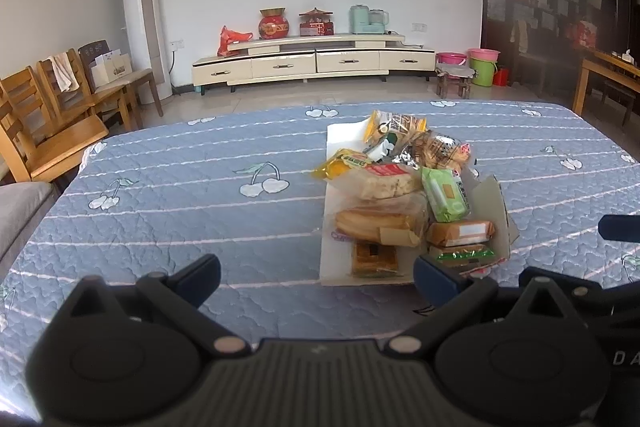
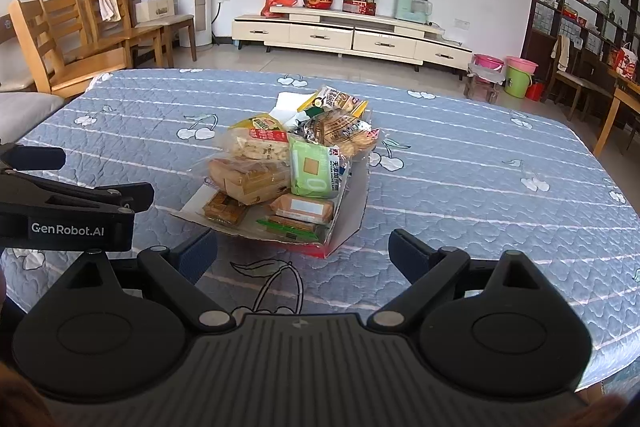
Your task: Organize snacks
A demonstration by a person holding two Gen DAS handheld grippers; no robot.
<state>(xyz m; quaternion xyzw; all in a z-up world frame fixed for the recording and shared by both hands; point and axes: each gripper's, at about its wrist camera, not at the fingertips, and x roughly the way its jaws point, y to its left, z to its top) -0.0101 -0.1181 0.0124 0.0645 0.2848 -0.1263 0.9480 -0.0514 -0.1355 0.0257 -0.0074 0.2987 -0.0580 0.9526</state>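
Note:
A heap of packaged snacks lies in a flattened white cardboard box on the blue quilted table cover. A green packet sits on top, bread-like packs to its left. My left gripper stands open just short of the box's near edge, nothing between its fingers. My right gripper is open too, right in front of the box, holding nothing. The left gripper's body shows at the left of the right wrist view.
The table cover with cherry prints stretches wide on both sides of the box. Wooden chairs stand beyond the table's left edge. A cream TV cabinet lines the far wall.

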